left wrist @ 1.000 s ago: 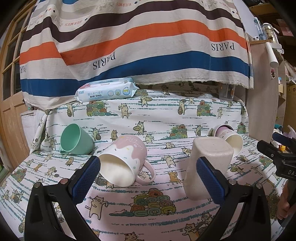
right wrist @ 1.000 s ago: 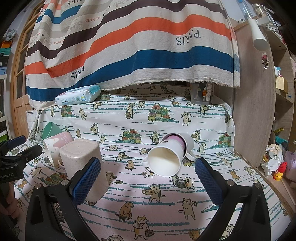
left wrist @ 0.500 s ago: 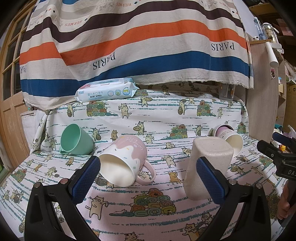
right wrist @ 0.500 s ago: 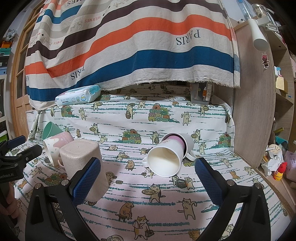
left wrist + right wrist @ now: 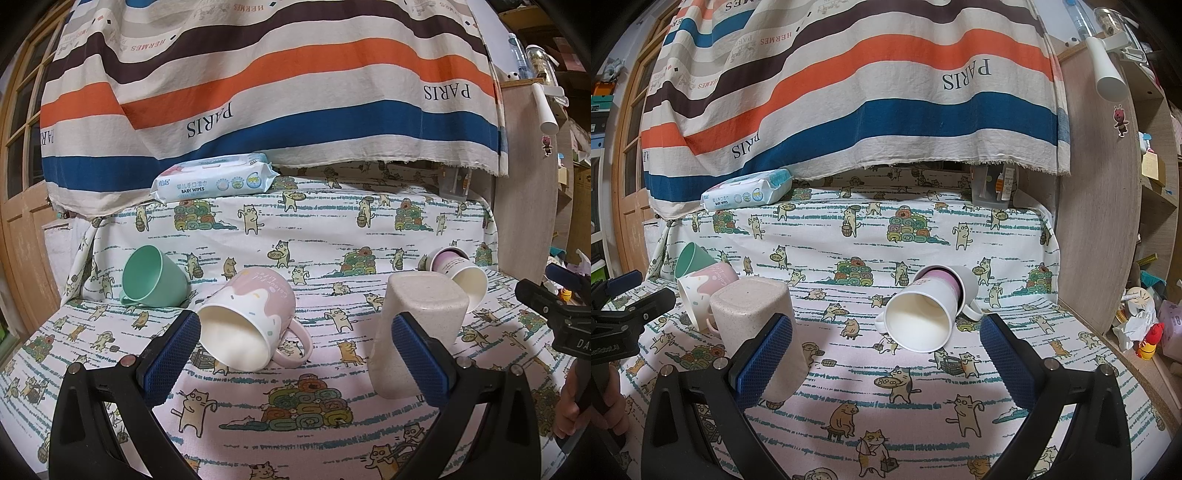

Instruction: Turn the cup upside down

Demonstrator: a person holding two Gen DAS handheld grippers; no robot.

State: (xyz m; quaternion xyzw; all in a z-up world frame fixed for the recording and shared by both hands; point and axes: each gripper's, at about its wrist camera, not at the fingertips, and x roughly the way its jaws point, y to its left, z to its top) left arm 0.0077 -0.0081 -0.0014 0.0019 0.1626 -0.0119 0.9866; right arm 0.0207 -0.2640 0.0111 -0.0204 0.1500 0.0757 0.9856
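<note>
A pink-and-white mug [image 5: 251, 321] lies on its side, mouth toward me, just beyond my open, empty left gripper [image 5: 295, 354]. A speckled beige cup [image 5: 417, 328] stands upside down by the left gripper's right finger; it also shows in the right wrist view [image 5: 757, 321]. A purple-and-white mug [image 5: 927, 310] lies on its side between and beyond the fingers of my open, empty right gripper [image 5: 886, 354]; it also shows in the left wrist view [image 5: 460, 277]. A green cup [image 5: 151, 277] lies on its side at the far left.
The cat-print cloth [image 5: 314, 413] covers the table and a raised back ledge holding a baby-wipes pack [image 5: 214, 182]. A striped cloth [image 5: 258, 92] hangs behind. A wooden panel [image 5: 1104, 221] stands at the right, with clutter [image 5: 1145, 328] beyond the table edge.
</note>
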